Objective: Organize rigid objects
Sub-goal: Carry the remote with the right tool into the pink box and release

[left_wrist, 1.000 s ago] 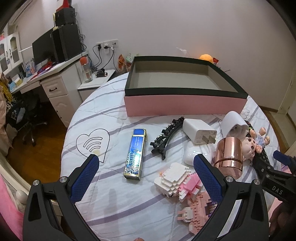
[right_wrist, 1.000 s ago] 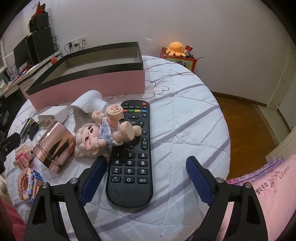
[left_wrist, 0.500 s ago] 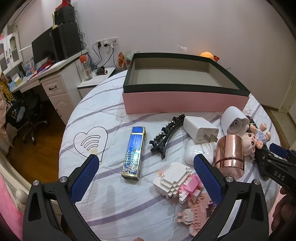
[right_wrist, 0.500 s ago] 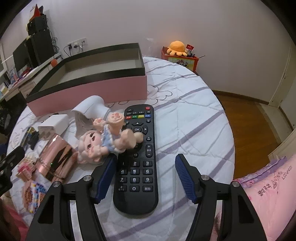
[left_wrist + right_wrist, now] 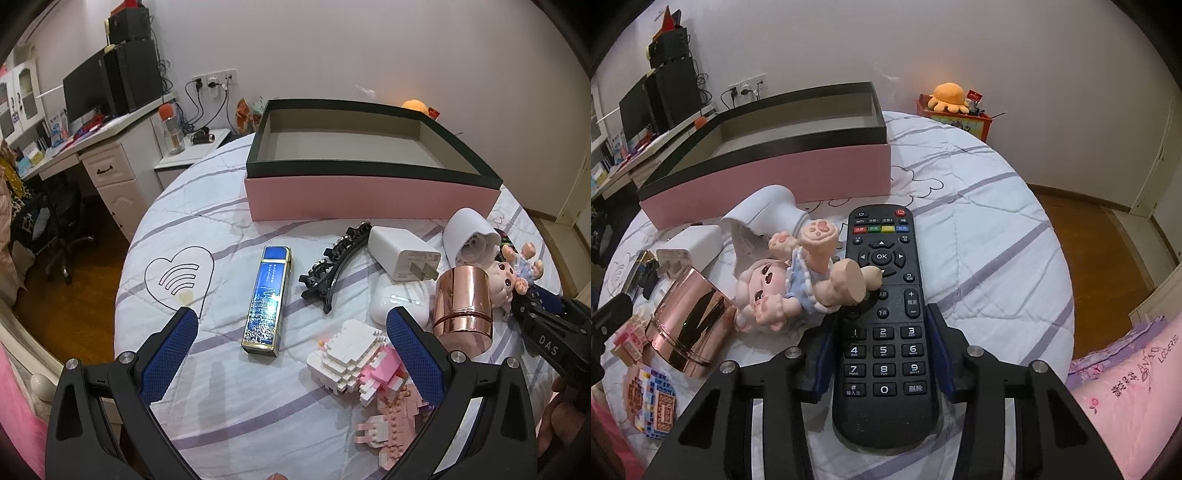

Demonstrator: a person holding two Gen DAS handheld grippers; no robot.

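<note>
A black remote control (image 5: 882, 325) lay on a round bed covered in a white quilt with lilac stripes (image 5: 990, 229). Its button face pointed up and its red power key pointed toward the far wall. The right gripper (image 5: 882, 354) straddled the remote's lower half, its blue-padded jaws closing in against the two long edges, one on each side of the number keys.

A small doll in a blue dress (image 5: 798, 280) lay on its back just left of the remote, one leg resting across the remote's upper keys. Beside the doll stood a shiny rose-gold cylinder (image 5: 690, 321), tilted on its side. Behind these sat a white cone-shaped object (image 5: 768, 212) and a white plug charger (image 5: 690, 243). Farther back, an open shallow box with pink walls and a black rim (image 5: 783, 177) sat on the quilt, nothing visible inside it.

The left gripper (image 5: 291, 343) hung above the quilt with its blue fingers spread wide and nothing between them. Below it lay a long blue-and-gold case (image 5: 267, 299), a black hair clip (image 5: 332, 271), a white rounded earbud case (image 5: 399, 301) and a pink-and-white brick model (image 5: 369, 365). A desk with drawers (image 5: 110, 173) stood off the bed's left side.
</note>
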